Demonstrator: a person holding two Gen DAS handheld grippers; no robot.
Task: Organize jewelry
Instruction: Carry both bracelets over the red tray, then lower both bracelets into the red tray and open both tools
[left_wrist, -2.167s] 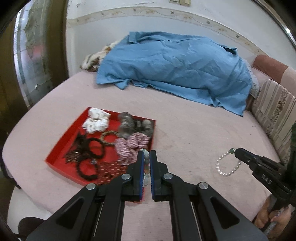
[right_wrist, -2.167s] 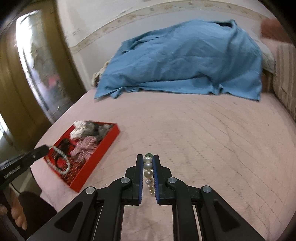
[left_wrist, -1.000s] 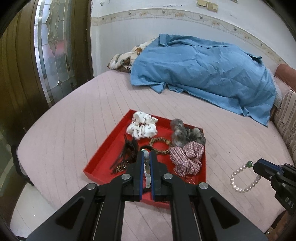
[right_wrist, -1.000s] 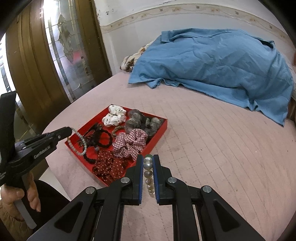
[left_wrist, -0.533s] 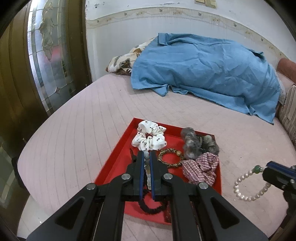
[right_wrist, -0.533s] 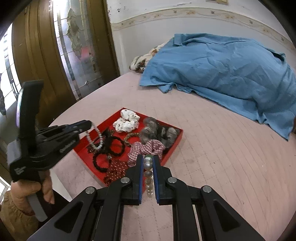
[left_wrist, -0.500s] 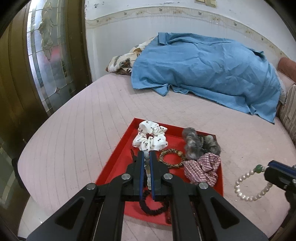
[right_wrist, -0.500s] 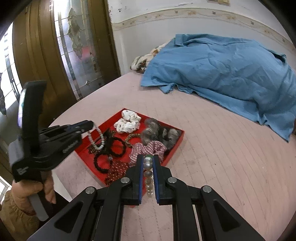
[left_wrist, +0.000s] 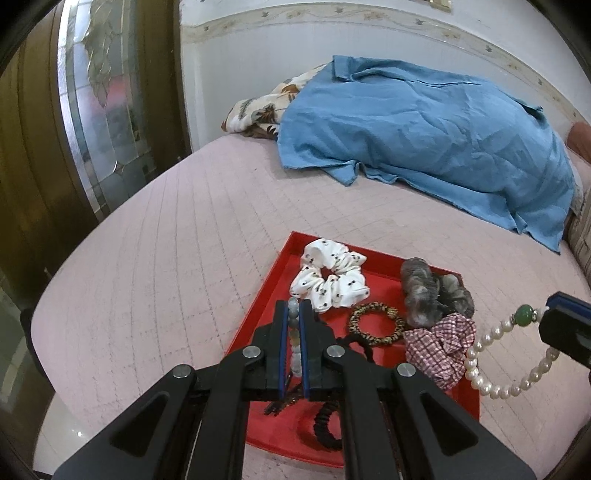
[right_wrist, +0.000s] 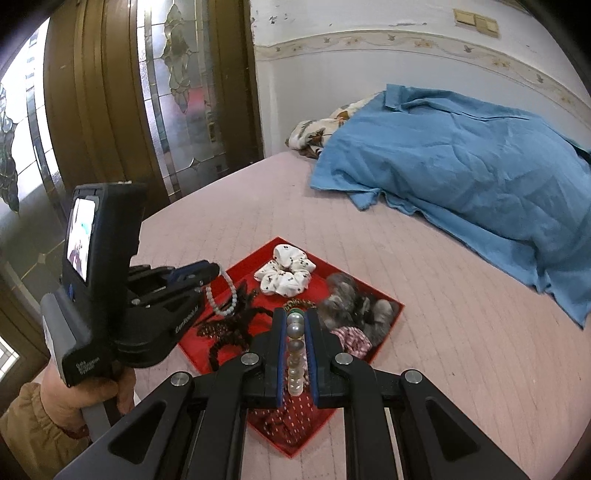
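A red tray lies on the pink bed and holds scrunchies and hair ties, among them a white dotted scrunchie. My left gripper is shut on a pale grey bead bracelet and holds it above the tray's left side. My right gripper is shut on a white pearl bracelet with a green bead, held above the tray's right side. The tray also shows in the right wrist view.
A blue sheet covers a heap at the back of the bed. A door with stained glass stands at the left. The bed's edge is close at the front left. A striped cushion is at the right.
Both grippers have moved left and closer over the tray with their bracelets still held. The right gripper's pearl bracelet now hangs over the tray's right edge.
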